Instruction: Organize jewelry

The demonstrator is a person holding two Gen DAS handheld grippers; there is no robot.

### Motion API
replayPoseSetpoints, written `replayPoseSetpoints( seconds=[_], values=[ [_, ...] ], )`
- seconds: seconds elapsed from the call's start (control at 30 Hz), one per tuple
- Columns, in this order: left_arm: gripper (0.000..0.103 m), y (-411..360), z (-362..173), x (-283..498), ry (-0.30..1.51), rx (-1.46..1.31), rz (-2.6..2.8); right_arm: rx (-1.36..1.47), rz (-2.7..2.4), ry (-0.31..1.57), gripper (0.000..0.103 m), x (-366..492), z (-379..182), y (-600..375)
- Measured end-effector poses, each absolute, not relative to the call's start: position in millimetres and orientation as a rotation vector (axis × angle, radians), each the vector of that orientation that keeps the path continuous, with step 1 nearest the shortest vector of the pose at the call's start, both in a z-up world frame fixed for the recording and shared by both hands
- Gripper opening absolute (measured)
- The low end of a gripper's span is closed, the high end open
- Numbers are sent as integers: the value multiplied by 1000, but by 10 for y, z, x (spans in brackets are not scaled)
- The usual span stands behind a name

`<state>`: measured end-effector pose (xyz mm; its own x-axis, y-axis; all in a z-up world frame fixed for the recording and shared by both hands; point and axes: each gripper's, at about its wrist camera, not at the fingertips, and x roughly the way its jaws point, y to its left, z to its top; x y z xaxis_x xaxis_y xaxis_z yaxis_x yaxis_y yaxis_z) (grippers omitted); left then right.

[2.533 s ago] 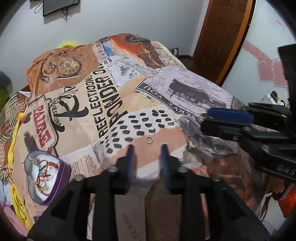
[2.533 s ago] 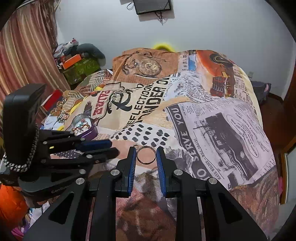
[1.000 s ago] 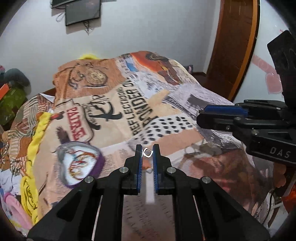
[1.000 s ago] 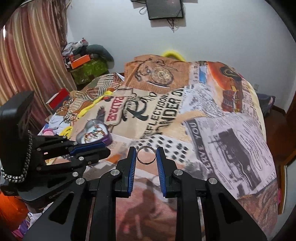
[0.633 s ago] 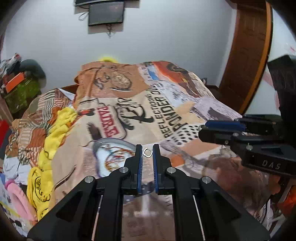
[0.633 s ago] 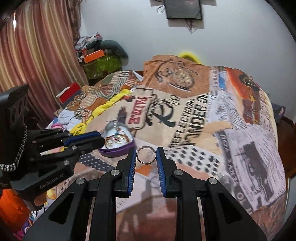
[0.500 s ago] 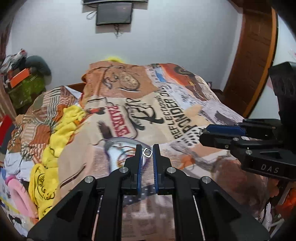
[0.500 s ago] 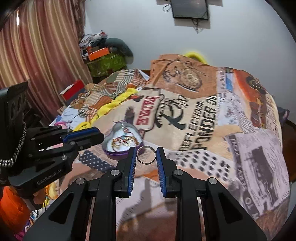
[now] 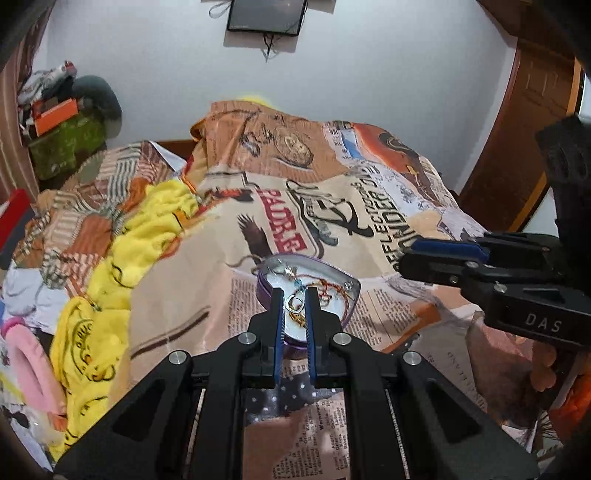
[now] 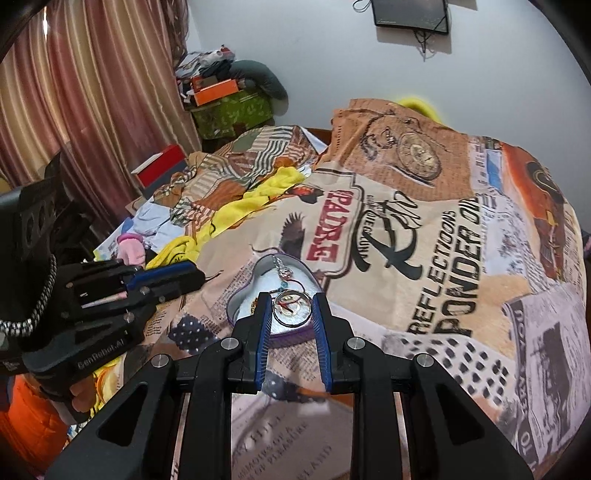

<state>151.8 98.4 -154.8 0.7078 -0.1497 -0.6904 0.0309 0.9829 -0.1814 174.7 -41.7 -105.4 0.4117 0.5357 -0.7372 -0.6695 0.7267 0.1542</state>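
Bedding fills most of the room: a bed (image 10: 461, 258) under a soft spread printed like old newspaper, with a pocket watch, an eagle and heavy black lettering in tan, orange and cream. White walls close it in, a dark screen (image 9: 266, 15) hangs high with its cord dangling, a wooden door (image 9: 524, 122) stands at the right, and ribbed pinkish curtains (image 10: 92, 92) hang along the left.

On the spread sits a heart-shaped tin (image 10: 240, 295), purple outside, pale and shiny inside, holding a tangle of thin chains and beaded strands. The left tool (image 9: 294, 301) has its blue-padded fingers pinched together on a small ring (image 9: 294, 302), a little metal loop, held just over the tin's open bowl. The right tool (image 10: 290, 310) grips a large ring (image 10: 290, 309), a plain thin silver hoop, squeezed between its ribbed blue pads, also in front of the tin's opening. Whether either ring touches the tin I cannot tell.

Around them lies clutter: a crumpled yellow blanket (image 9: 147, 229) beside a striped patchwork cloth (image 10: 258, 162), a fluffy pink thing (image 10: 131, 249) at the bed's edge, a red box (image 10: 159, 170), and a green patterned box (image 10: 232, 110) stacked with an orange box and clothes in the corner. Each tool's black body juts in from the side of the other's view, close beside the tin.
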Motion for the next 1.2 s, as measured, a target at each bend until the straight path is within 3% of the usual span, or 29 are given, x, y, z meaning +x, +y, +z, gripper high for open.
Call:
replayPoseSetpoints(
  seconds=[0.33, 0.73, 1.1, 1.2],
  values=[
    [9, 896, -1817, 1622, 834, -170, -151, -196, 774, 929, 20, 1880, -1277, -201],
    [9, 951, -1709, 1605, 821, -181, -137, -178, 774, 1003, 21, 1957, -1328, -164],
    [13, 1044, -843, 1187, 600, -167, -42, -87, 747, 801, 21, 1652, -609, -486],
    [24, 1001, -532, 981, 503, -164, -29, -64, 733, 690, 21, 1449, -296, -595]
  ],
)
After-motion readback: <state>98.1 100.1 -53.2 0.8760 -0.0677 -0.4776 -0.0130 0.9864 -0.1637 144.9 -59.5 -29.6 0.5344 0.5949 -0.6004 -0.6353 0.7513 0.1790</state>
